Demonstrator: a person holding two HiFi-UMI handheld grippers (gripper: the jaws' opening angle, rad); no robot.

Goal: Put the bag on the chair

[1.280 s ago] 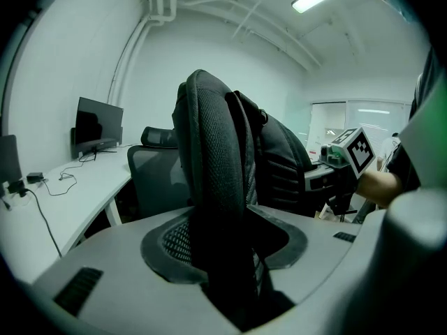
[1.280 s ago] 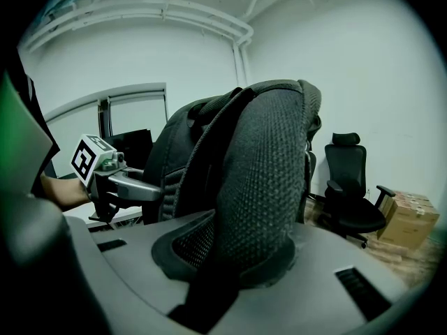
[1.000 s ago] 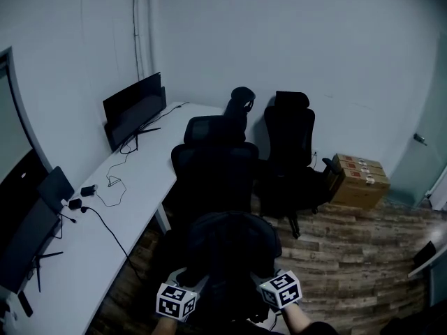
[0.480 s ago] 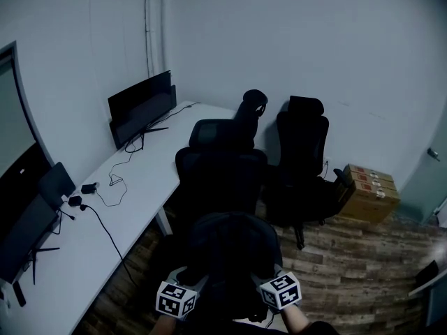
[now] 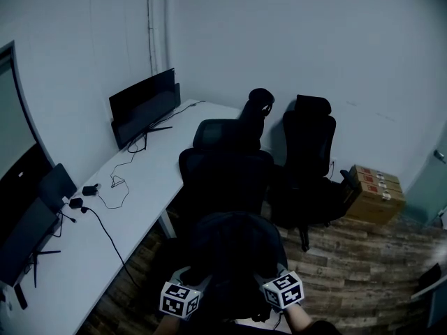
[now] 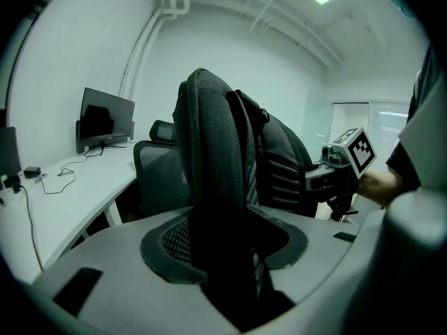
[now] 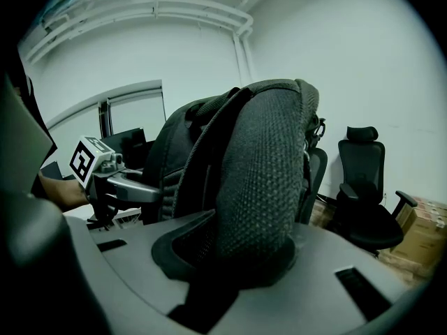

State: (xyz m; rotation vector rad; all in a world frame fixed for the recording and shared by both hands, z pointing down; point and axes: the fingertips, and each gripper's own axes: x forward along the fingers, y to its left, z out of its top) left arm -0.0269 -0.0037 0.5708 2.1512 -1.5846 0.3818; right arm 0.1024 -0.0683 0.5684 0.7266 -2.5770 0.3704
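Note:
A black backpack (image 5: 234, 253) hangs between my two grippers at the bottom of the head view. My left gripper (image 5: 195, 279) is shut on one padded mesh shoulder strap (image 6: 213, 187). The strap runs upright through its jaws. My right gripper (image 5: 267, 278) is shut on the other strap (image 7: 262, 187). Each gripper shows in the other's view, the right gripper (image 6: 335, 176) and the left gripper (image 7: 115, 180), both beside the bag's body. The nearest black office chair (image 5: 223, 169) stands just beyond the bag, with its back toward me.
A second black chair (image 5: 307, 155) stands to the right, and a third headrest (image 5: 258, 103) rises behind. A long white desk (image 5: 140, 187) with monitors (image 5: 143, 103) and cables runs along the left wall. Cardboard boxes (image 5: 377, 190) sit on the wood floor at right.
The chairs, desk and boxes have shifted a little right and down in the head view. The bag and both grippers keep the same place and hold.

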